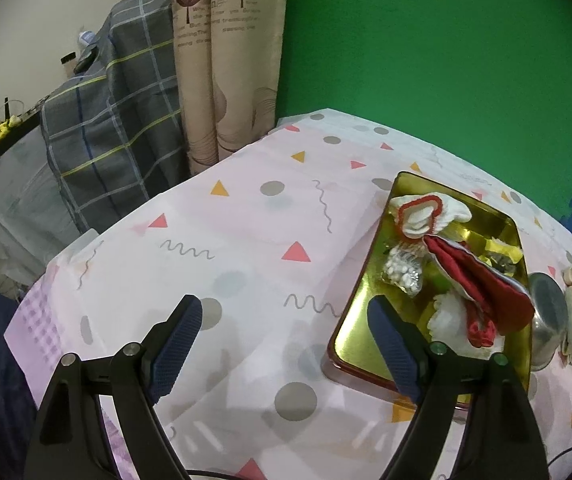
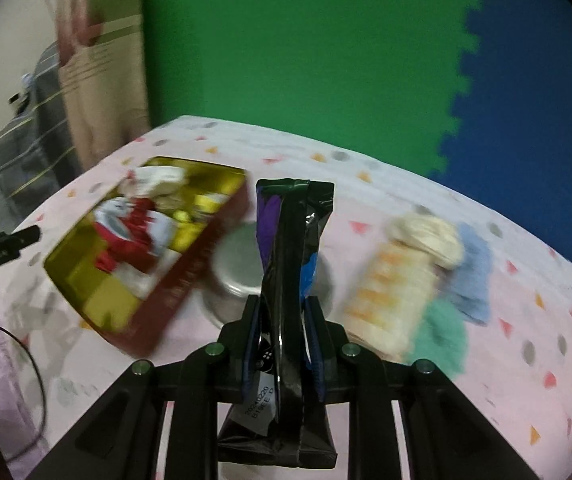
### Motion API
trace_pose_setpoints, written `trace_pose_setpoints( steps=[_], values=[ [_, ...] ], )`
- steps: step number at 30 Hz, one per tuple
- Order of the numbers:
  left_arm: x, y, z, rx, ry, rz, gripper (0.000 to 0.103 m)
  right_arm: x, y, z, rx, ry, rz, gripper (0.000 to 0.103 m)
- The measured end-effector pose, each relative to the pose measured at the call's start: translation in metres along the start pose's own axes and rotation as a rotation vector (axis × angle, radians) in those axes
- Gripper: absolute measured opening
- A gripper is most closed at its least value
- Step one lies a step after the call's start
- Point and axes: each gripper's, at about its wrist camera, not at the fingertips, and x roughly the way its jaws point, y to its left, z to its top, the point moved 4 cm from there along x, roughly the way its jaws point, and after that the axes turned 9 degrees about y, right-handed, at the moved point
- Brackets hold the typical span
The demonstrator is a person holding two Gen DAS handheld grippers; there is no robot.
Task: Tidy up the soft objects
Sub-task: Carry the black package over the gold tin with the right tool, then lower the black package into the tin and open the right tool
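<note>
Right claw (image 2: 282,334) grips a black snack packet (image 2: 290,248) upright; left claw (image 1: 282,344) gapes wide, empty.

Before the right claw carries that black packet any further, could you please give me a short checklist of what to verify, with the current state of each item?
1. Grip: right claw is shut on the black packet, pinched near its lower half. Ok.
2. Packet clear of the table: it stands upright above the steel bowl; contact cannot be told.
3. Free space in the gold tin: the near end is bare, the far end holds red and white cloths. Ok.
4. Left claw is open and empty, one finger over the tin's near edge. Ok.
5. Rolled towels lie on the tablecloth outside the tin. Not ok.
6. The right wrist view is blurred. Not ok.
</note>
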Motion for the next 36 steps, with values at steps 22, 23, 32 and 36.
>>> trace_pose_setpoints(
  steps=[22,23,32,36],
  values=[
    [-0.008,0.016,0.009,-0.041,-0.035,0.029,0.083,0.075,0.127,0.046,-0.13,0.103,0.145,0.022],
    [-0.007,0.016,0.009,-0.04,-0.035,0.028,0.083,0.077,0.129,0.045,-0.135,0.109,0.148,0.022],
    [-0.007,0.013,0.008,-0.039,-0.03,0.022,0.083,0.078,0.123,0.041,-0.106,0.111,0.148,0.034],
    [-0.007,0.01,0.007,-0.028,-0.03,0.023,0.083,0.071,0.117,0.041,-0.088,0.096,0.152,0.044]
  ],
)
